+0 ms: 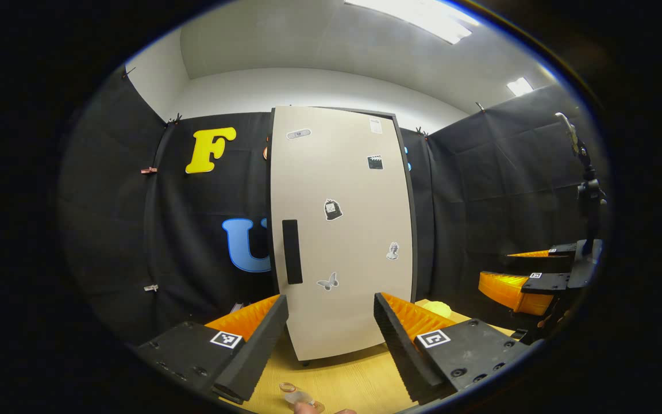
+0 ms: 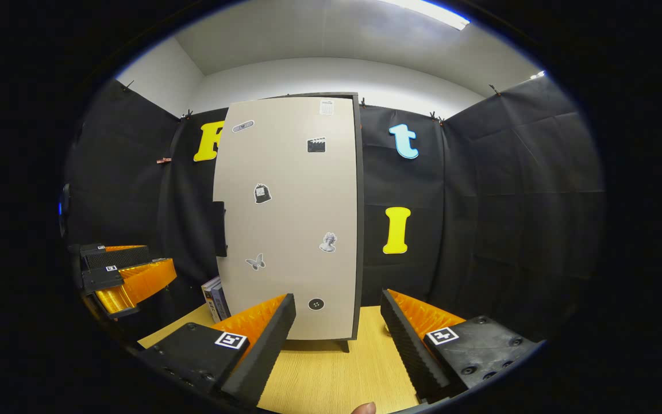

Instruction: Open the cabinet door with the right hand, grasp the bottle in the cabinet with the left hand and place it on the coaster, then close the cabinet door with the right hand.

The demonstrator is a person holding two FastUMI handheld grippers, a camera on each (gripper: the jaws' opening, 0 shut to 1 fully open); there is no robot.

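Both hand-held grippers [image 1: 331, 339] [image 2: 337, 339] gape before the upright, seemingly closed cabinet door [image 1: 342, 230].

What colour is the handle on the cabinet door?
Black: a tall black rectangular handle on the beige cabinet door, clearest in the left gripper view.

Booth surroundings: worktop, books, ceiling lights and a stand.

A pale wood-grain worktop [image 2: 331, 374] runs across the bottom of both views, under black cloth walls [image 2: 480, 230] pinned up with small clips along their top edge. In the right gripper view a few upright books [image 2: 215, 299] stand on the worktop, close against the cloth. Above the cloth a grey-white room wall [image 1: 319, 86] meets a ceiling with a bright light panel [image 1: 417, 17] and a smaller one [image 1: 519, 86] further to the right. In the left gripper view a dark stand [image 1: 588, 190] with a pale top rises at the far right edge.
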